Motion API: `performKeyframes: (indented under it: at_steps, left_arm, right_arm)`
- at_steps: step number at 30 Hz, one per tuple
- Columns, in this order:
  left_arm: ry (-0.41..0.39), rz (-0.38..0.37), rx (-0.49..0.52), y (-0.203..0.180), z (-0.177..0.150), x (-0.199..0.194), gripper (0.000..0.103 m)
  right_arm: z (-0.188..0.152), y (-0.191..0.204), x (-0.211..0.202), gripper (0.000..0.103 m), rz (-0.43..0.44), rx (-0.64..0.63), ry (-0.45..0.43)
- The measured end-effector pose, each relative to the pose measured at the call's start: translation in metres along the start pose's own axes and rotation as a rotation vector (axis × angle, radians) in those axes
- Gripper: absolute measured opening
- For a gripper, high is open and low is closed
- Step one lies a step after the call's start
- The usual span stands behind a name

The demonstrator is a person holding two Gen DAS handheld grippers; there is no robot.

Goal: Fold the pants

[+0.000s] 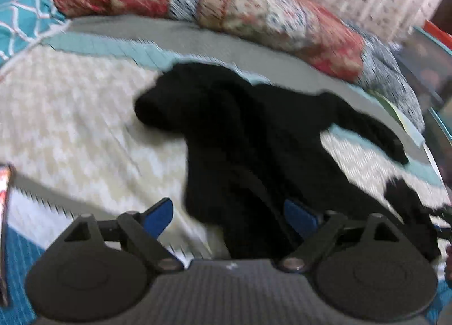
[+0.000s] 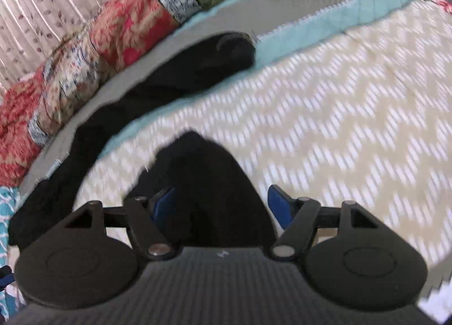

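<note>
Left gripper (image 1: 229,216) blue fingers spread, crumpled black fabric pants (image 1: 254,138) lying between them; right gripper (image 2: 221,203) likewise spread around black cloth, cream zigzag-patterned bedspread (image 2: 339,116) beneath

The pants (image 1: 254,132) are matt black cloth, soft and creased, too dark and blurred to show weave. Under them the bedspread (image 2: 325,116) looks like quilted cloth with a pale zigzag texture. At twelve o'clock a patchwork quilt (image 1: 268,11) is printed cloth. The left gripper (image 1: 228,214) is matt black plastic with shiny metal pivots; its fingers (image 1: 158,214) are blue.
</note>
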State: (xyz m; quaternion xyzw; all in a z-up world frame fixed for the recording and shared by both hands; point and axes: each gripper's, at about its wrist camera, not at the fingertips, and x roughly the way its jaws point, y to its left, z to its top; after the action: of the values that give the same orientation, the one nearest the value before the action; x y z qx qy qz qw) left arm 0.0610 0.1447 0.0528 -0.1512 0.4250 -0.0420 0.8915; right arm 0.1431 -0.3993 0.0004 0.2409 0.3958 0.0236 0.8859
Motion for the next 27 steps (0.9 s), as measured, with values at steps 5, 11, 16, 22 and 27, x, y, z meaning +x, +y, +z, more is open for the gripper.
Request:
performKeyframes:
  at_steps: [5,11,16,22,27]
  left_arm:
    - [0.212,-0.101,-0.151,-0.002,-0.022,0.042,0.012]
    - [0.060,-0.080,-0.163,-0.001,-0.011,-0.013,0.010]
    - [-0.060,-0.058,-0.243,0.034,-0.018,-0.084,0.010]
    - [0.056,0.014,-0.346,0.062,-0.046,-0.069,0.016]
    - [0.034,0.058,-0.327,0.061,-0.052,-0.069,0.036]
  right_arm:
    - [-0.002,-0.003,-0.007,0.009,-0.008,0.084,-0.028]
    - [0.004,-0.015,-0.125,0.009,-0.049,0.219,-0.499]
    - [-0.029,-0.013,-0.162,0.018,-0.235,0.188,-0.576]
    - [-0.057,-0.047,-0.132,0.059,-0.271,0.303,-0.423]
    - [-0.069,-0.073,-0.149,0.059,-0.317,0.353,-0.465]
